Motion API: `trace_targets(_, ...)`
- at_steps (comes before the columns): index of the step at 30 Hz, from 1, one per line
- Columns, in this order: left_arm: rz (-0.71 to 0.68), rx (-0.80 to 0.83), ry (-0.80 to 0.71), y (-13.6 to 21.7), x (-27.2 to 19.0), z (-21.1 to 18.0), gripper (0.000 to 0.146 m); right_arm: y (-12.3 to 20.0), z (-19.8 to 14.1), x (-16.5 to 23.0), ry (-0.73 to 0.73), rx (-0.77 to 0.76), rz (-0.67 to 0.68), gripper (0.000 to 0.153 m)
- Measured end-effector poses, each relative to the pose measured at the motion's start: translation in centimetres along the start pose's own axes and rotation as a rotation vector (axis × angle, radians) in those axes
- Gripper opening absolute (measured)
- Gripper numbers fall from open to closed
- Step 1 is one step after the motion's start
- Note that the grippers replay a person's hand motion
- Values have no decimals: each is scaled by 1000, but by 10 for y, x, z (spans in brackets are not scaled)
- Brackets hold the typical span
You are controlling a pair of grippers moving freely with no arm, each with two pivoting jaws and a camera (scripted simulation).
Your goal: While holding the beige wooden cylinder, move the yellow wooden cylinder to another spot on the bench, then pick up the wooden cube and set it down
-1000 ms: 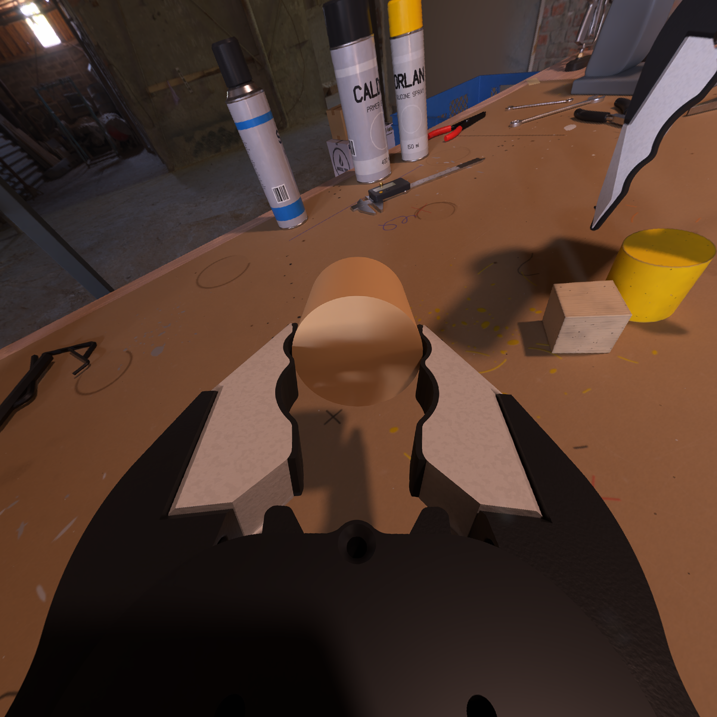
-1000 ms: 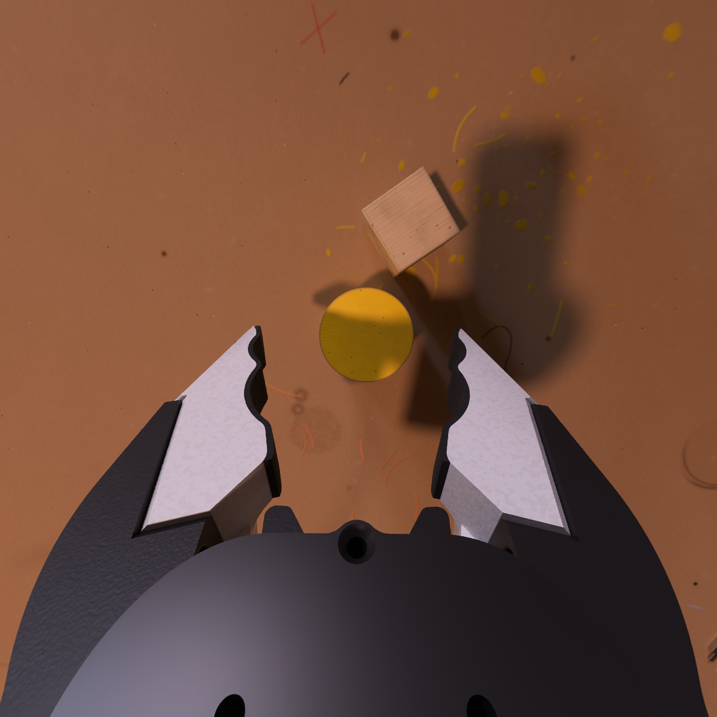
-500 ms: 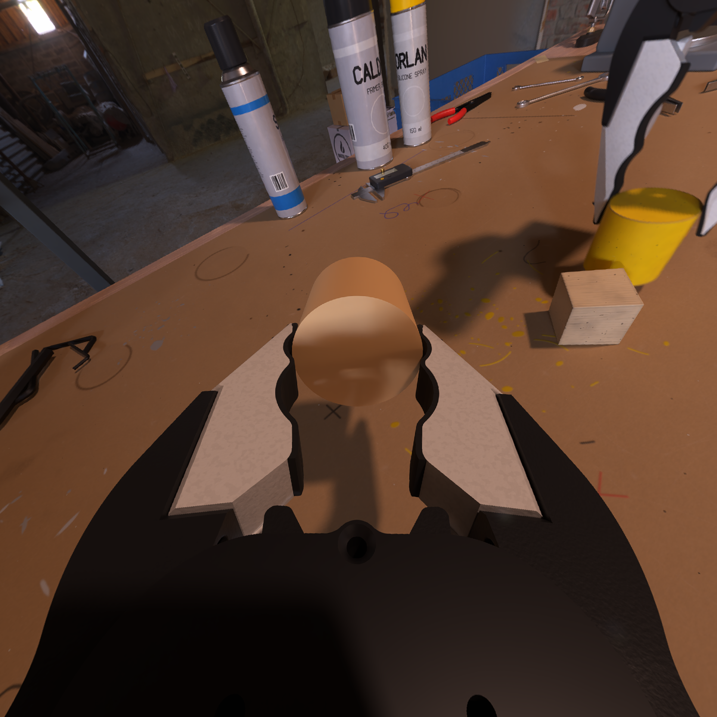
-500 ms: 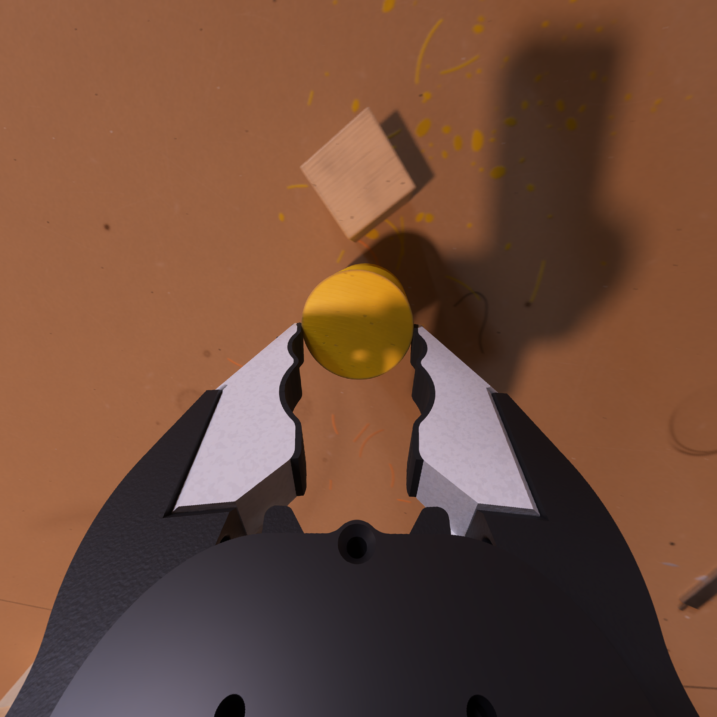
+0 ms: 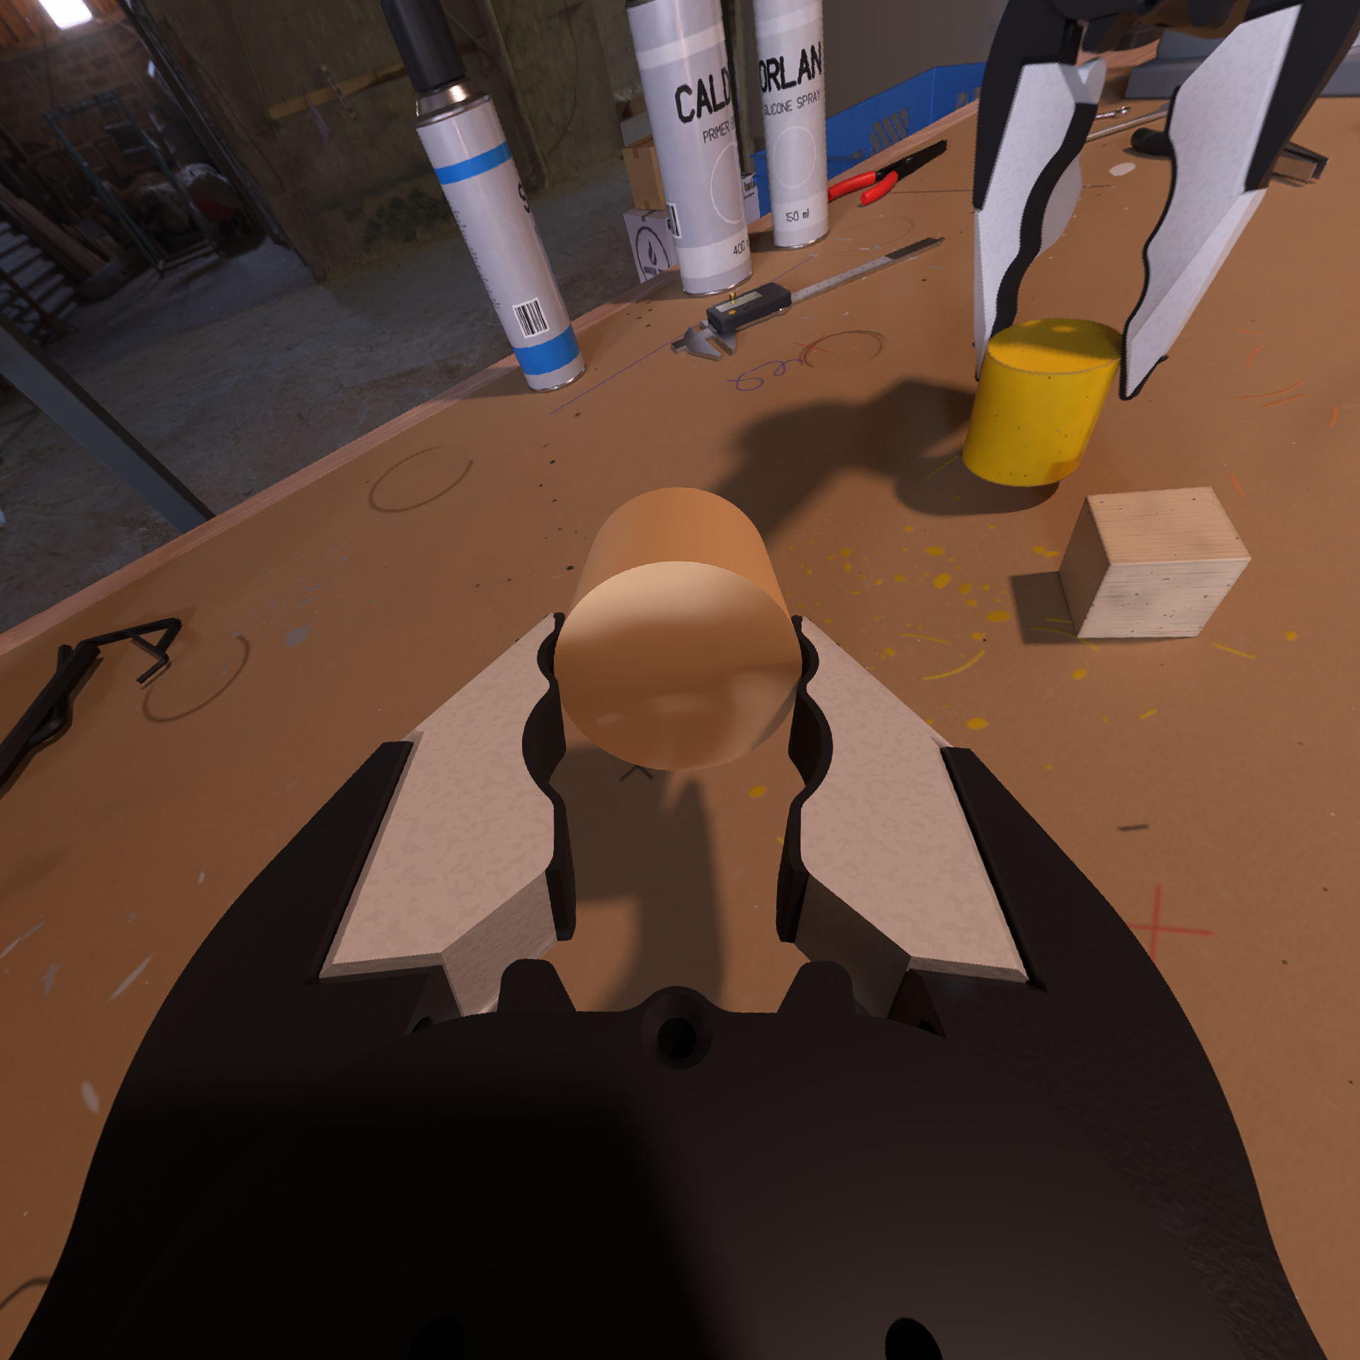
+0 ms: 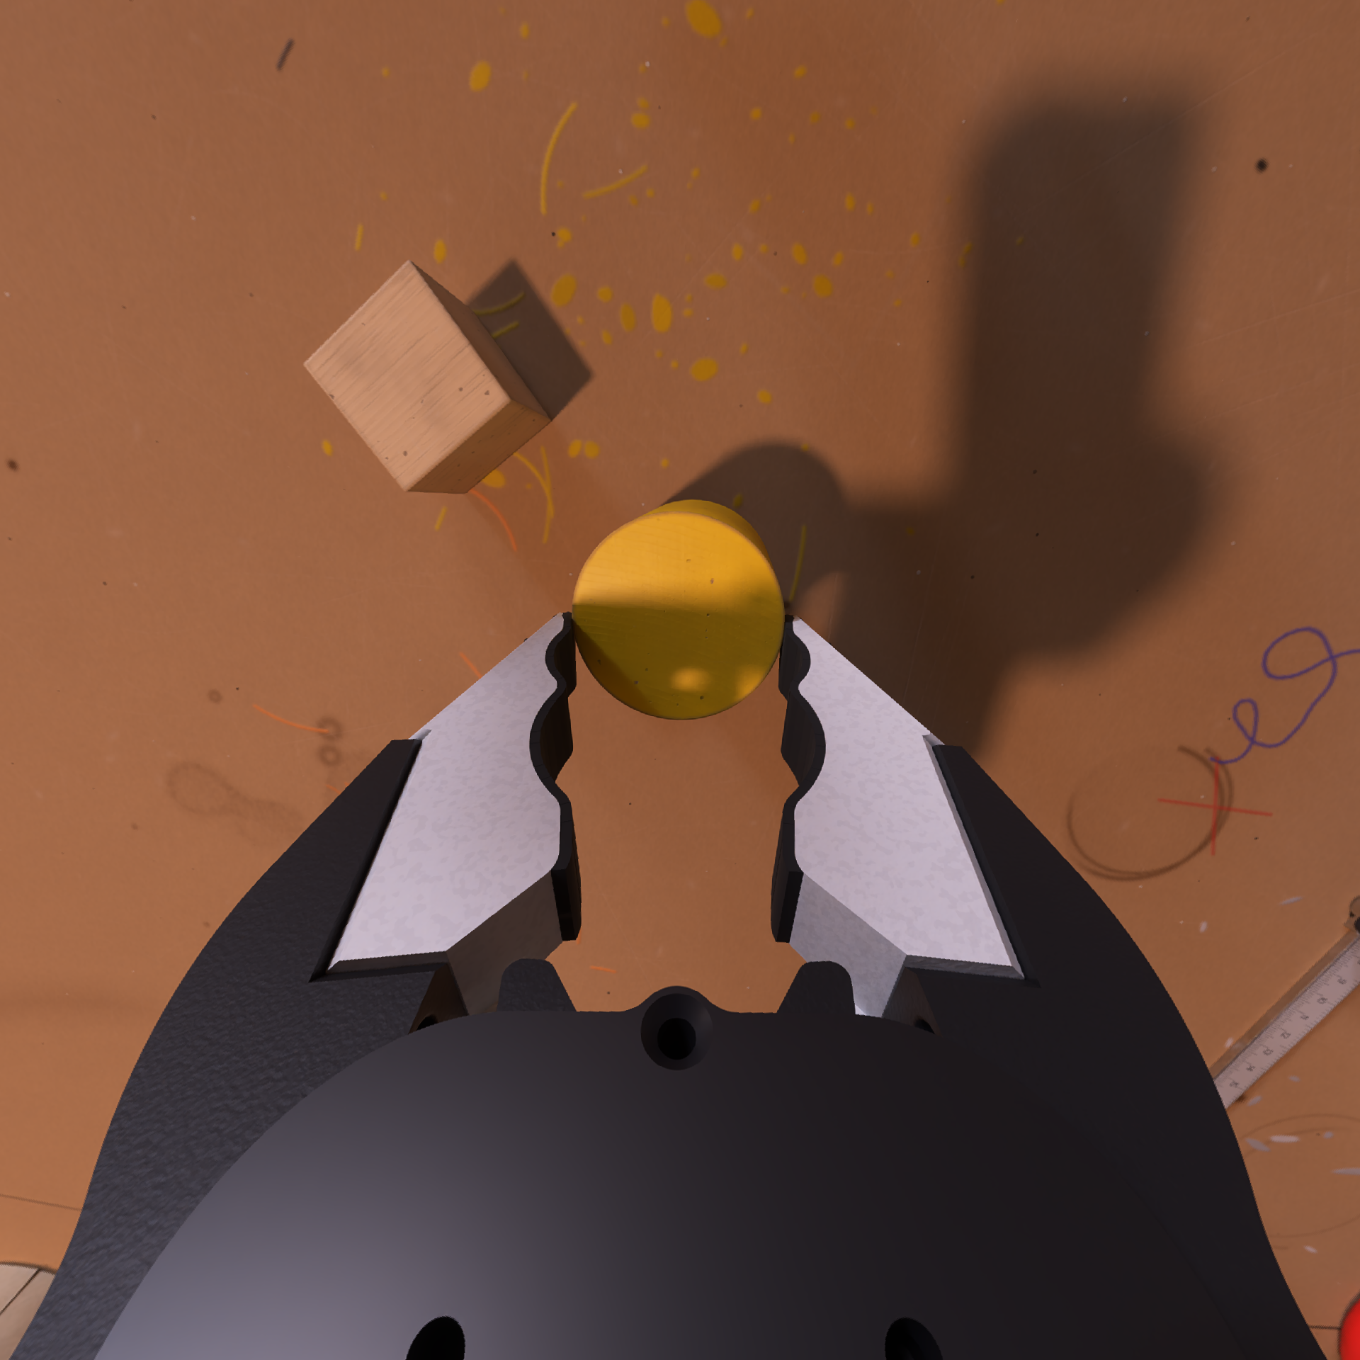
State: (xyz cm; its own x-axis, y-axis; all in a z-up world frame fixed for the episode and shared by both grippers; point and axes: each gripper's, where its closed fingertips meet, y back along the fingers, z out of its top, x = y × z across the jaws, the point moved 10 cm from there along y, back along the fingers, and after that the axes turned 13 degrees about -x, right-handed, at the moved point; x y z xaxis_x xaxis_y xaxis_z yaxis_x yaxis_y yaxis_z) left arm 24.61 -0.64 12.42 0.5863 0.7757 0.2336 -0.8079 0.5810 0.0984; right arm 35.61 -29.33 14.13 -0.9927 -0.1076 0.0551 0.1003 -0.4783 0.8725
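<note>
My left gripper [image 5: 675, 647] is shut on the beige wooden cylinder [image 5: 675, 662] and holds it above the bench. My right gripper [image 6: 677, 625] is shut on the yellow wooden cylinder [image 6: 677, 611], gripping its top from above. In the left wrist view the yellow cylinder [image 5: 1038, 405] hangs tilted just above the bench between the right gripper's [image 5: 1056, 375] fingers. The wooden cube [image 5: 1152, 563] sits on the bench in front of the yellow cylinder. In the right wrist view the cube [image 6: 427, 375] lies up and to the left of the yellow cylinder.
Three spray cans [image 5: 493, 199] stand along the bench's far edge, with a caliper [image 5: 765, 302] and red-handled pliers [image 5: 876, 180] near them. A black tool [image 5: 73, 677] lies at the left. A ruler [image 6: 1295, 1015] shows at the right edge of the right wrist view.
My right gripper came down and shut on the yellow cylinder, then lifted it and carried it away from the cube. My left gripper kept its hold on the beige cylinder.
</note>
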Motion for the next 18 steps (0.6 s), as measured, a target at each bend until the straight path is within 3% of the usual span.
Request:
trace_targets(13, -9, 6, -9, 0, -2, 1, 60, -14, 4, -10, 8, 45, 15, 56)
trace_targets(15, -9, 6, -9, 0, -2, 1, 60, -13, 6, -9, 20, 34, 1, 86)
trace_targets(18, -9, 4, -8, 0, -2, 2, 60, -6, 10, -7, 52, 2, -33, 102)
